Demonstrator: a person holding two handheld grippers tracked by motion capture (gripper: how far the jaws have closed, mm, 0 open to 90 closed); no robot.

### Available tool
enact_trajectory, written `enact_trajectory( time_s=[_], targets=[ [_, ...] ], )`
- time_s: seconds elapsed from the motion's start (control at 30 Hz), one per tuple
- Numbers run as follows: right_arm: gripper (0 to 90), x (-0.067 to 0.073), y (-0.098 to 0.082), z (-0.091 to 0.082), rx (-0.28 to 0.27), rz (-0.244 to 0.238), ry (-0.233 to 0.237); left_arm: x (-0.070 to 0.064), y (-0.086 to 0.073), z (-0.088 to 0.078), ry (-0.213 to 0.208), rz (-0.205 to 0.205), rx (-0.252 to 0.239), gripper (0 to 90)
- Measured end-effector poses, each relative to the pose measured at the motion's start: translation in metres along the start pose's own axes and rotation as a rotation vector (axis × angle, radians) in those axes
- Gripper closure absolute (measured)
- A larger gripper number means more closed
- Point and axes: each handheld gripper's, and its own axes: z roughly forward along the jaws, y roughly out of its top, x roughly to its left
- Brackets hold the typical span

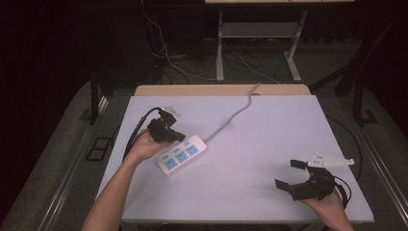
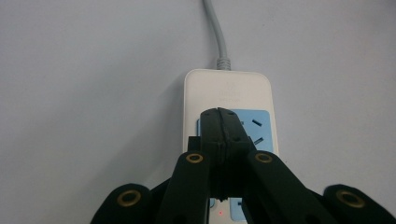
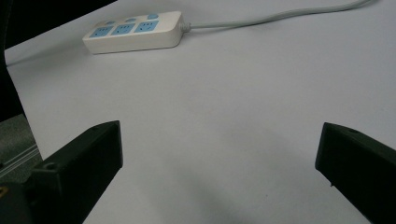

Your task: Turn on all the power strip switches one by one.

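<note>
A white power strip [image 1: 182, 154] with blue socket faces lies at the table's left middle, and its grey cord [image 1: 231, 118] runs off toward the far edge. My left gripper [image 1: 177, 136] hovers at the strip's near-left end, held in a hand. In the left gripper view its jaws are pressed together, and my left gripper [image 2: 222, 116] points at the blue sockets of the strip [image 2: 224, 86]. My right gripper [image 1: 288, 173] rests open near the front right corner. In the right gripper view my right gripper [image 3: 219, 154] has bare table between its jaws, with the strip [image 3: 135, 35] far off.
The white table [image 1: 260, 139] has a wooden far edge. A black cable [image 1: 137, 130] trails from the left gripper past the table's left side. Behind the table are metal stand legs [image 1: 220, 48] and loose wires on the floor.
</note>
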Motion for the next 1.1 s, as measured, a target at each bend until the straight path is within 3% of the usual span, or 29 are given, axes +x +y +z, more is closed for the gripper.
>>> enact_trajectory(
  time_s=[1.1],
  targets=[
    [0.7,0.000,-0.001,-0.001,0.000,0.000,0.002,0.000,0.004,0.030,-0.005,0.017,0.032,89.5]
  ],
)
